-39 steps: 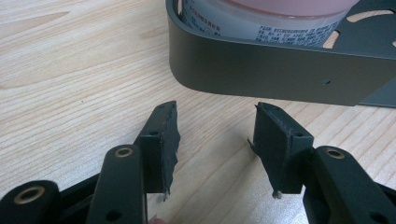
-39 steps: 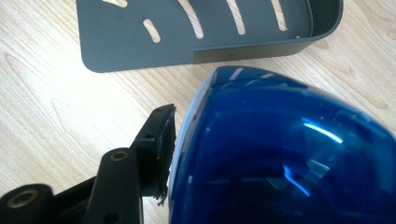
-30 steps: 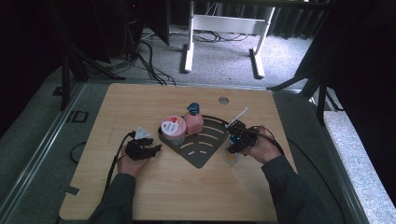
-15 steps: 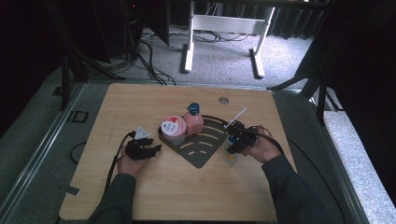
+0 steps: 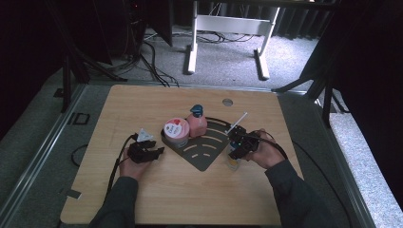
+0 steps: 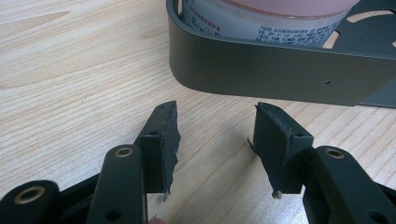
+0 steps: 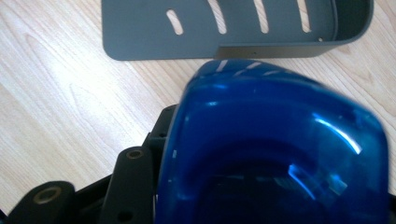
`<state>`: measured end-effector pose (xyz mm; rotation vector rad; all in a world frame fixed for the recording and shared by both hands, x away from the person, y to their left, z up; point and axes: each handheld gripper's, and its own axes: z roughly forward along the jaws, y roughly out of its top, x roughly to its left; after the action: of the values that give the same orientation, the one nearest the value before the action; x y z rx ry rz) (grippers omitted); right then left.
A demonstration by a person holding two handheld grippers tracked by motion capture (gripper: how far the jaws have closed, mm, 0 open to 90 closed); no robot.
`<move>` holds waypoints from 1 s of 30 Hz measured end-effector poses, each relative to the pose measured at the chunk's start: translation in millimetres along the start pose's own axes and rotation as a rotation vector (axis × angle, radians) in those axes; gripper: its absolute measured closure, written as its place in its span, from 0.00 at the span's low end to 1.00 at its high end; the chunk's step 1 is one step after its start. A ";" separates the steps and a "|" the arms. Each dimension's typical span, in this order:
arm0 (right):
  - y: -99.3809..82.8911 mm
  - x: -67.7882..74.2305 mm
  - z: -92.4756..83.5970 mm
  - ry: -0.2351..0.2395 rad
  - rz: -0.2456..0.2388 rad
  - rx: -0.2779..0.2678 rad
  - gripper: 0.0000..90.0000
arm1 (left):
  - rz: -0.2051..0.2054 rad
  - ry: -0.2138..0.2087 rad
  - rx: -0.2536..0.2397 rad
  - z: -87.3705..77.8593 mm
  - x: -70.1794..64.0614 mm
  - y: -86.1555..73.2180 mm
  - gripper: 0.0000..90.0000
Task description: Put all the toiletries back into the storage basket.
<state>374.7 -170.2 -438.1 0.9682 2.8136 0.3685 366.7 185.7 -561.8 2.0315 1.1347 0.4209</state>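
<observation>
Blue-capped bottle (image 7: 275,149) sits clamped between the right gripper (image 5: 239,145) jaws, ready for the rack (image 7: 224,28) ahead; left gripper (image 6: 215,149) jaws wait open, empty.

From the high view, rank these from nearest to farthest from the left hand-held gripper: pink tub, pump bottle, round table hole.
Measured from the left hand-held gripper:
1. Pink tub, just up and right of it, in the dark rack's near-left end.
2. Pump bottle, beside the tub on its far right.
3. Round table hole, toward the table's far edge.
</observation>
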 end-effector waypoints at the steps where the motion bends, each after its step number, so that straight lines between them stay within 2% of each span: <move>1: 0.4 1.2 -0.1 0.002 -0.006 -0.002 0.61 | 0.000 0.000 0.000 0.0 0.0 0.0 0.56; 14: 10.9 16.0 -6.6 0.041 -0.056 -0.037 0.61 | 0.000 -0.001 0.001 -0.1 0.1 0.0 0.56; 30: 33.0 31.0 -5.2 0.080 -0.075 -0.087 0.61 | 0.000 -0.002 0.001 -0.2 0.3 0.0 0.56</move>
<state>368.7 -126.8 -425.7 0.8461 2.8683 0.5268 366.8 186.0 -561.7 2.0324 1.1343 0.4182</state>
